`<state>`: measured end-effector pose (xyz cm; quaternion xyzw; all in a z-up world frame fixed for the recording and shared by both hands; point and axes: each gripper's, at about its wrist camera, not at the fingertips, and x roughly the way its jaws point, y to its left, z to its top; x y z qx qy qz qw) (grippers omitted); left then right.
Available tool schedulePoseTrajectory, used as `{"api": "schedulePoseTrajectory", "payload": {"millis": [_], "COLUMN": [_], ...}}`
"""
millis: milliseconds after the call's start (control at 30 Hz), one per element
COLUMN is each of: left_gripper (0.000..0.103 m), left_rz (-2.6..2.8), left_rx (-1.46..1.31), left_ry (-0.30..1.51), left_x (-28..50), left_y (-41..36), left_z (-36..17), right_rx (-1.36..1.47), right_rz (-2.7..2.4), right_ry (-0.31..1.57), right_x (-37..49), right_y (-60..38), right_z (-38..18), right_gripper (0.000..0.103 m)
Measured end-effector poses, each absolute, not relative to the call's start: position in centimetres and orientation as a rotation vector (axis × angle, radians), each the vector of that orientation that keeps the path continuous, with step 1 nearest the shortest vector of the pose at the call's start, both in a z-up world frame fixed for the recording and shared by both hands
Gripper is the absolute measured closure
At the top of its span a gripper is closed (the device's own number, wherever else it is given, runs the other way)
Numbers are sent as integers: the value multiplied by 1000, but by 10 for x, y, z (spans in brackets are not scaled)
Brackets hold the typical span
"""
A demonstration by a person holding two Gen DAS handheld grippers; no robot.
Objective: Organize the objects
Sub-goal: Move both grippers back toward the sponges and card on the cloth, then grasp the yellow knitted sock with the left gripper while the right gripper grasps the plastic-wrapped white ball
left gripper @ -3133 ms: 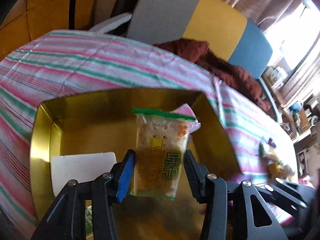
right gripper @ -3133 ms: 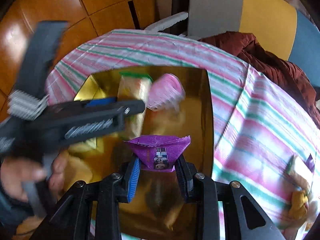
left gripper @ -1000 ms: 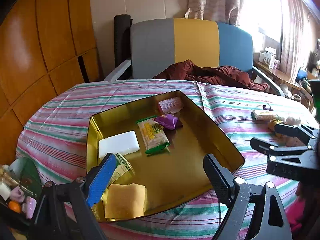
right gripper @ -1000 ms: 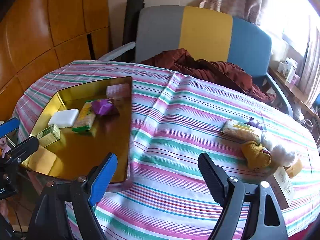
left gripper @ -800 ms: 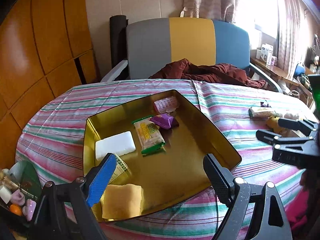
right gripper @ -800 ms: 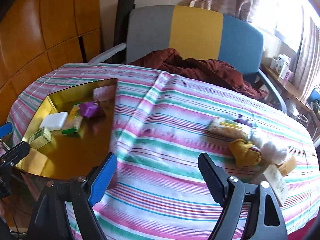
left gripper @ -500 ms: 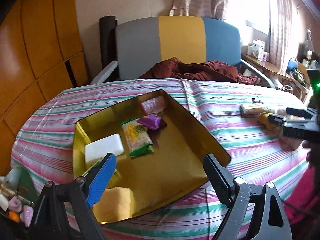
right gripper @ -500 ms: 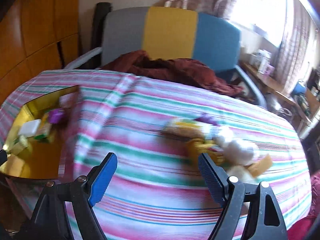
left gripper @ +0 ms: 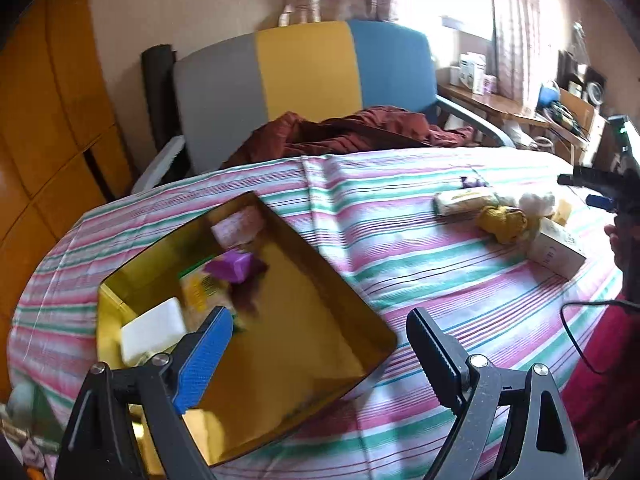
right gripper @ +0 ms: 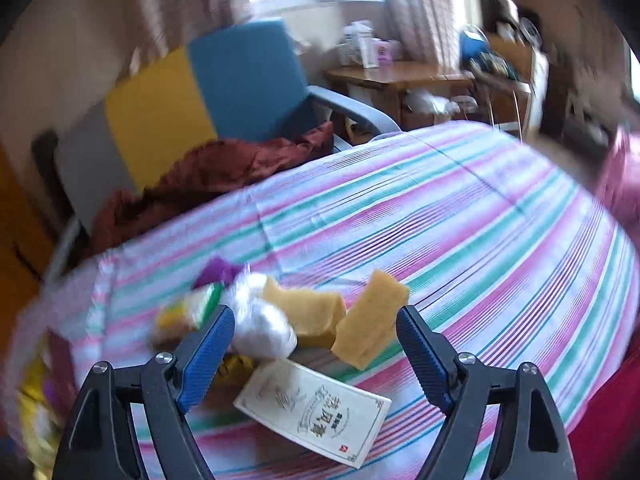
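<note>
Right wrist view shows the right claw (right gripper: 310, 330) spread wide and empty above a loose pile on the striped-cloth bench (right gripper: 480, 232): a flat cream printed cardboard box (right gripper: 312, 410) lies nearest, low between the jaws, with two yellow sponge blocks (right gripper: 340, 320) and a crinkly clear plastic bundle (right gripper: 260, 322) just beyond. The box looks light and stiff, best pinched across its short sides; the sponges look soft and will squash. Left claw (left gripper: 316, 354), also spread and empty, hovers over the near corner of the gold metal tray (left gripper: 304, 344).
</note>
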<state>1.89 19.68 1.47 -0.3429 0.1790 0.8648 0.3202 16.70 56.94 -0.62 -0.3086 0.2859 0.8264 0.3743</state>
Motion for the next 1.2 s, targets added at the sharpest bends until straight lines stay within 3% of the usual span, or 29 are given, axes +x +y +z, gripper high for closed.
{"api": "schedulePoseTrajectory", "payload": {"millis": [467,733,1200], "left_gripper": [15,15,14], "left_rz": [2007,1881,1697], "left_rx": [-1000,-1054,-1248], "left_ry": [506,493,262], "left_x": [23,18,-7], "left_y": [311,370,473], "left_z": [-9,-26,-63], "right_rx": [-678,-739,-799], "right_rz": [2109,2125,2136], "right_ry": [988,1025,1034], "right_x": [195,187,179], "right_y": [591,590,590], "right_z": [-11,-17,-25], "right_gripper": [18,18,18]}}
